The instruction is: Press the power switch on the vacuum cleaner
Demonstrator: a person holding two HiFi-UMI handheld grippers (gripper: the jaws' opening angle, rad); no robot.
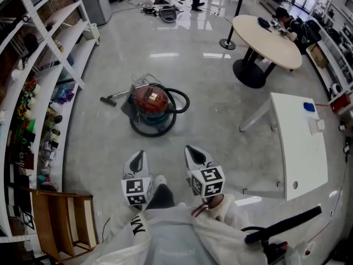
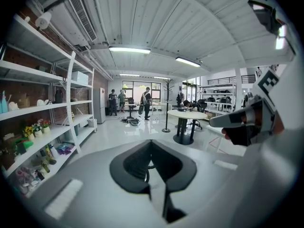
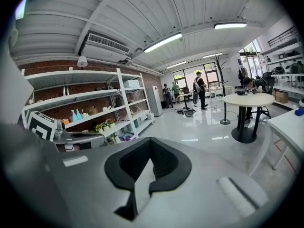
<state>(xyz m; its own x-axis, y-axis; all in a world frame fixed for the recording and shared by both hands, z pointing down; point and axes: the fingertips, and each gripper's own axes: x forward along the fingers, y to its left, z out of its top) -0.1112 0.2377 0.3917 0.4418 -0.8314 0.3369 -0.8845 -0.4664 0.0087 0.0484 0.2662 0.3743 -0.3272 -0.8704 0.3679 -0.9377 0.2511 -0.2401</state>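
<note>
Both my tongs are pinched together with nothing in them, left tongs point(image 1: 139, 158) and right tongs point(image 1: 193, 152), held low on the near side. The vacuum point(image 1: 150, 99) sits on the floor point(image 1: 182, 65) well ahead of me, just left of centre. It's a squat canister with a red top, so I'd guess heavy enough to stay put under a poke. It's also hard plastic, so closed tips could skid on it. No need to grab anything, just push straight down on the switch, though I can't make out which bit of the top that is from here. The hose point(image 1: 182, 101) loops round its right side and the wand point(image 1: 112, 99) sticks out left, both worth not snagging. Loads of open floor around it, with the shelves point(image 1: 52, 65) off to the left and a white tabletop point(image 1: 300, 148) off to the right, both well apart from it.
</note>
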